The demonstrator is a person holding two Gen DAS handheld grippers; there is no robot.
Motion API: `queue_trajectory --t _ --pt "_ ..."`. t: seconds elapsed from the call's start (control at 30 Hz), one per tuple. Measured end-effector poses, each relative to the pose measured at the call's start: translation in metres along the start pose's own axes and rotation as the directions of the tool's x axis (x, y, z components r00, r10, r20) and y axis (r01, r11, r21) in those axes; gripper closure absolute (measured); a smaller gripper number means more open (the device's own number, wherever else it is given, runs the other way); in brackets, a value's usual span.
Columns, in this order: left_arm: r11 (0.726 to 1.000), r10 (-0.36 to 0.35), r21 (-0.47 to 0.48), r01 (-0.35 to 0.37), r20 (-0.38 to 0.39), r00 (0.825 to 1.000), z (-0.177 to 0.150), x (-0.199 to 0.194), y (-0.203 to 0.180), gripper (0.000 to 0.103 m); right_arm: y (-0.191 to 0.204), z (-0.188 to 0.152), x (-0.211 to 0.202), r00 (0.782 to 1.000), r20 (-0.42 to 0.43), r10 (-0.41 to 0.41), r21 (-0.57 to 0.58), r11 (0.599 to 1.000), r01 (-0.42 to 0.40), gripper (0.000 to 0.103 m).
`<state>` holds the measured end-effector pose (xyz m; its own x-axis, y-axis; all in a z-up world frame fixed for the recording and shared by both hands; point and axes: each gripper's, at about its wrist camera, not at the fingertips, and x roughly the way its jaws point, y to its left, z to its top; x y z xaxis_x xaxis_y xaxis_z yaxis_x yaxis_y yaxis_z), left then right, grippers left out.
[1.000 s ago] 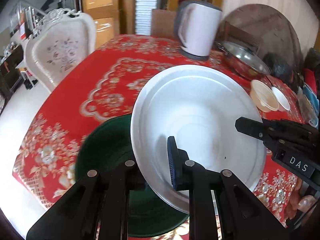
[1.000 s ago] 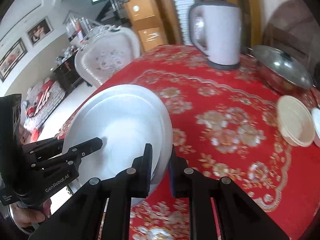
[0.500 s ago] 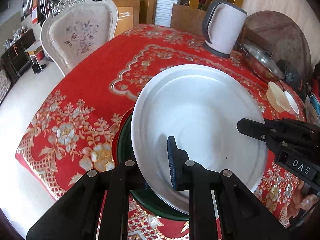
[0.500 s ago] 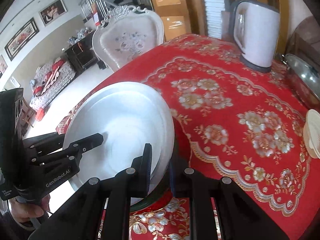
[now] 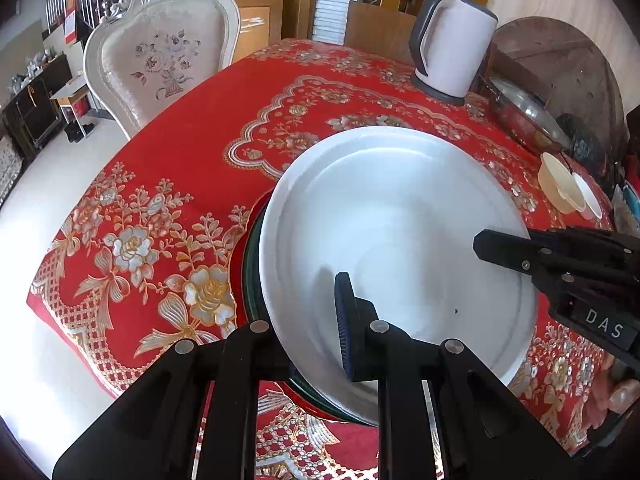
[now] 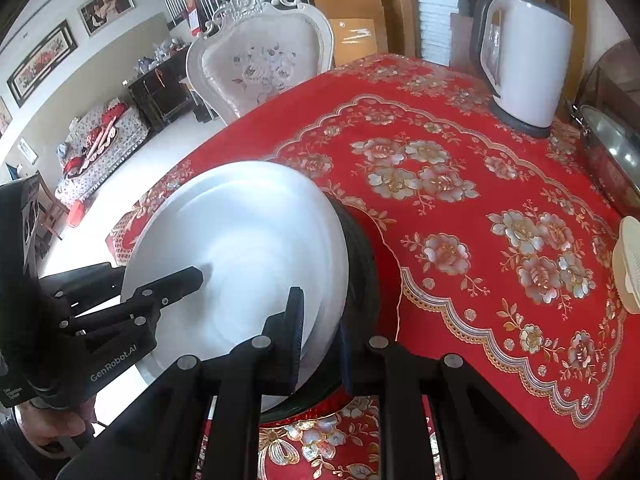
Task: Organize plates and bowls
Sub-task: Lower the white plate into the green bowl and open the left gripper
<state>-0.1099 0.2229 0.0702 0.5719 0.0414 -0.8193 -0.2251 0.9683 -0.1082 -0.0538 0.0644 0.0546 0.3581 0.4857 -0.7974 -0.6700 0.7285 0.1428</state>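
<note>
Left wrist: kettle (image 5: 454, 46), cream bowls (image 5: 558, 182) behind white plate (image 5: 400, 240).

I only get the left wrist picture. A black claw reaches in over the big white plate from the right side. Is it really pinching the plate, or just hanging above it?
Observer: It is pinching it. The right wrist view shows the right gripper with the white plate rim clamped between its two pads.
Operator: And who carries the claw that my camera sits on?
Observer: A person does. In that same view a bare hand grips the handle of the left gripper at the lower left corner.
</note>
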Motion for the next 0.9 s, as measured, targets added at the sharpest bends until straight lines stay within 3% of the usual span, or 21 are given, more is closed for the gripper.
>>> queue_trajectory --t 0.9 --pt "0.998 0.050 0.036 -0.050 0.004 0.999 -0.0016 0.0105 -0.0057 0.087 0.0027 -0.0028 0.0049 0.999 -0.014 -0.049 -0.022 0.999 0.049 0.087"
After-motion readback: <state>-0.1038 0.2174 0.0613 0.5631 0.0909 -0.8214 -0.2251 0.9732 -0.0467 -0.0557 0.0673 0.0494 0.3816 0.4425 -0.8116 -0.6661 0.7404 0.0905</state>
